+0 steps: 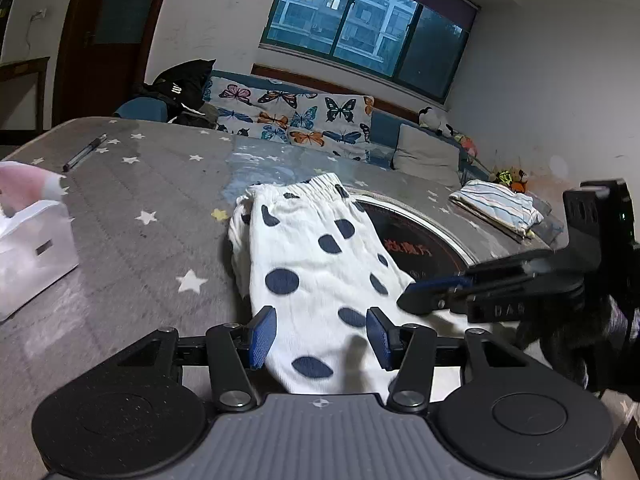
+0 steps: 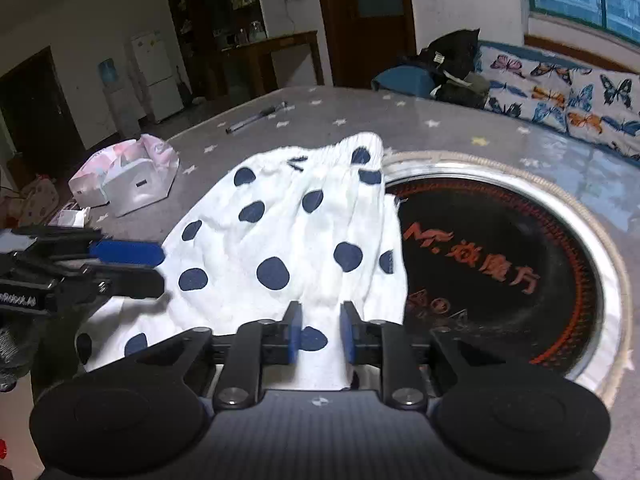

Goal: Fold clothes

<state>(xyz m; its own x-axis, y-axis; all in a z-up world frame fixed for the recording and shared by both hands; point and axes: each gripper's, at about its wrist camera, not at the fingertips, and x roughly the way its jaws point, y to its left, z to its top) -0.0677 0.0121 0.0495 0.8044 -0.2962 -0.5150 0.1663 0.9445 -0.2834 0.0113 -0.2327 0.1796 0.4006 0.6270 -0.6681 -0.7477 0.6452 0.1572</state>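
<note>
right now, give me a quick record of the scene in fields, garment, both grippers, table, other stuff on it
garment: white polka-dot shorts, lying flat, waistband at the far end
left gripper: open, fingers either side of the near edge of the shorts
right gripper: open, cloth between its fingers, not pinched
table: grey cover with stars
hob: round, set into the table, partly under the shorts
folded cloth: striped, at the far right of the table
tissue box: white, left of the shorts
pen: far left of the table
</note>
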